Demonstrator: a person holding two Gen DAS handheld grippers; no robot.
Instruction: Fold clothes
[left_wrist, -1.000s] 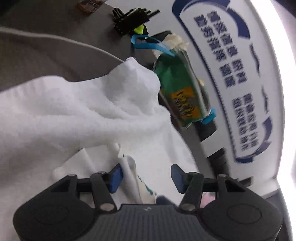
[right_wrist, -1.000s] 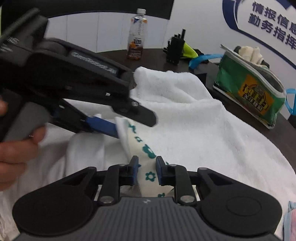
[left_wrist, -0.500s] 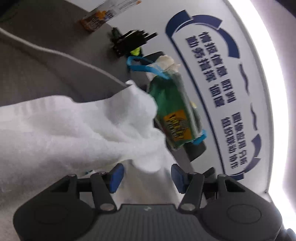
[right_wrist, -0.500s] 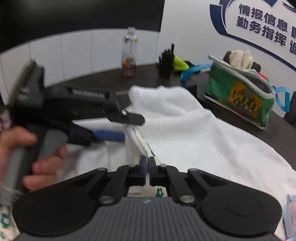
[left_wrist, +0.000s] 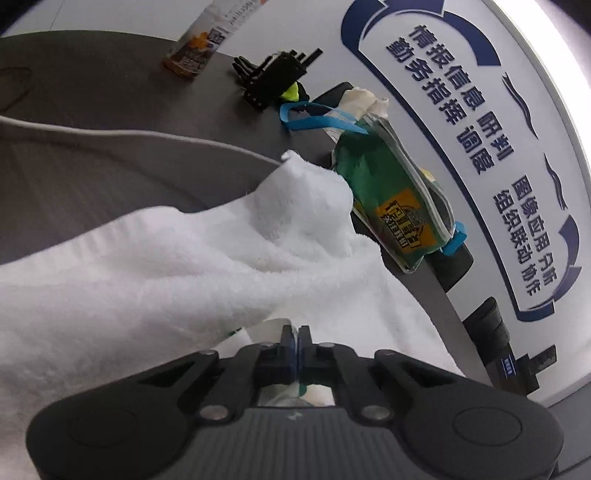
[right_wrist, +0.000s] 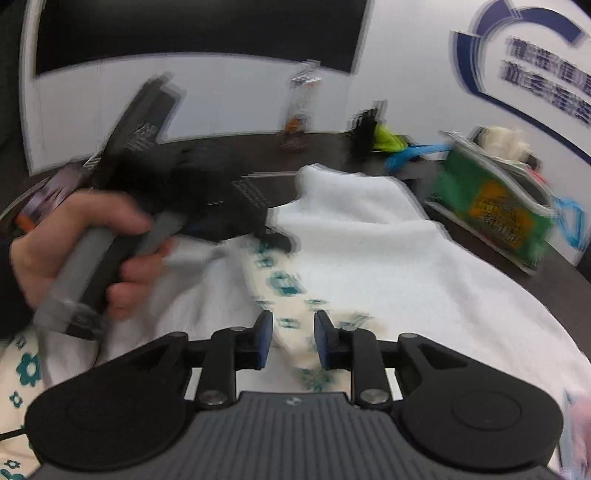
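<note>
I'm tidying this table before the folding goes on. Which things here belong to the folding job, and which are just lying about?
Part of the job:
- floral cloth, strung between the two grippers
- white towel beside it
- left gripper, shut on the floral cloth
- right gripper, fingers apart, having just opened

Just lying about:
- green bag
- drink bottle
- black holder

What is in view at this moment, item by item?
towel: one, white, spread over the table
floral cloth: one, cream with teal flowers, lying on the towel
pouch: one, green with blue strap, table's far side
bottle: one, clear, orange label, far edge
black holder: one, beside the bottle
table: one, dark
left claw: shut on the floral cloth
right claw: just opened, straddling the cloth
hand: one, gripping the left handle
</note>
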